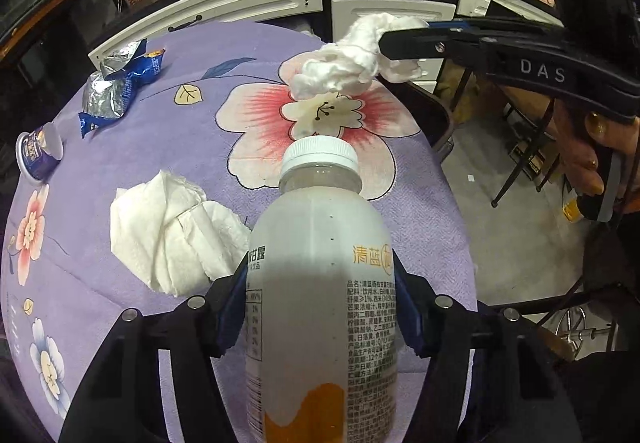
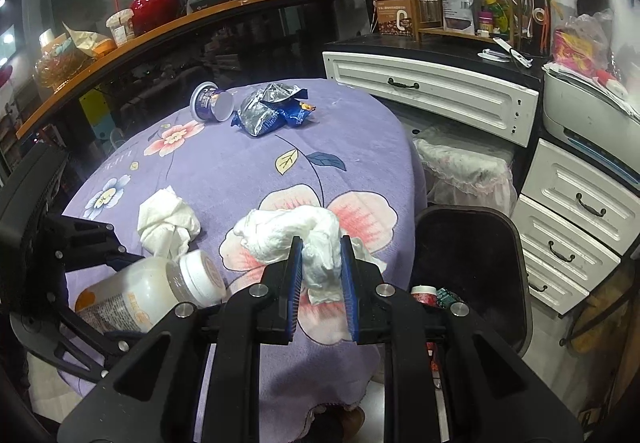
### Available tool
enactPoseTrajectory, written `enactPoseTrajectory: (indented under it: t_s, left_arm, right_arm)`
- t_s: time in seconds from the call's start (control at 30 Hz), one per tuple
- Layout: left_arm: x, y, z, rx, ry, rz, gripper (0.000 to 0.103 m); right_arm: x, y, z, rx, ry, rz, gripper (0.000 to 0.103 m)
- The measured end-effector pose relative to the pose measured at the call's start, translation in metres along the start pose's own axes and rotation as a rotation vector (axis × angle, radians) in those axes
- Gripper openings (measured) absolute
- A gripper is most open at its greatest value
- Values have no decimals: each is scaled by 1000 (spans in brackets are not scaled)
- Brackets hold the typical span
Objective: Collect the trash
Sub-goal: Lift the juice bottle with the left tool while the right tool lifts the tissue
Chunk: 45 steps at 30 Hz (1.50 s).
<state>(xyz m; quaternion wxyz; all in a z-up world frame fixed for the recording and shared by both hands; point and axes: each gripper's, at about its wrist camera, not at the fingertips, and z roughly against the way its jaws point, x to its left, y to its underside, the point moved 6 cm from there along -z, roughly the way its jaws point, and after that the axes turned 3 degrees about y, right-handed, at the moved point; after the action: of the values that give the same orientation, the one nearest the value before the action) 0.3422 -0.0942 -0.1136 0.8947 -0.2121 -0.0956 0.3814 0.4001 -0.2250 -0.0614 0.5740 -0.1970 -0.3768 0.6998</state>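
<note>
Above the purple flowered tablecloth (image 2: 224,171), both grippers carry trash. The left gripper (image 1: 320,319) has its blue pads set against the sides of a capped plastic bottle (image 1: 320,283), which it holds near the close edge of the table with the cap pointing away. The right gripper (image 2: 320,275) is clamped on a twisted wad of white tissue (image 2: 296,231), lifted off the cloth over the big pink flower.

Still lying on the table are a second crumpled tissue (image 1: 172,231) just left of the bottle, a torn blue-and-silver wrapper (image 2: 272,111) at the far side, and a tipped yogurt cup (image 2: 210,103) beside it.

The bottle is the weak point: its wall is smooth and rounded, and the pads meet it only along narrow strips, so a tilt or a slack squeeze could let it slide out and roll off the table. The tissue is pinched by one fold only; the loose tail could tear or drag. What looks like a dark bin (image 2: 468,267) sits low on the right, so a hasty release may miss it.
</note>
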Motion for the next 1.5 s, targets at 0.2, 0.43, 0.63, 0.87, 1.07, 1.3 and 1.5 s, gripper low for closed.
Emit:
enactPoseTrajectory:
  t_s: [0.2,0.43,0.63,0.87,1.07,1.3,1.5]
  left_arm:
    - [-3,19,8,-20,-16,7,63]
    - [-4,27,24,-79,-59,53,64]
    - [8,25,38,-135,-34,105,72]
    - [8,25,31,-118,-89,96,73]
    - [-2,24,45,-130,-195,43,73]
    - [-6,36,69,-165,-161,64,73]
    - [-14,43,63,-149,-53,75,72]
  right_arm:
    - [-6,4,5,-5,2,-7,19]
    - [-11,7,5,0,-1,-20,19]
    - [-11,9,7,-8,-4,-24,19]
    - [-10,10,5,-4,-5,-23,19]
    - [-15,12,5,1,0,-31,19]
    - [-14,15,3,7,-1,-35,19]
    - [-15,15,1,12,-2,-38,19]
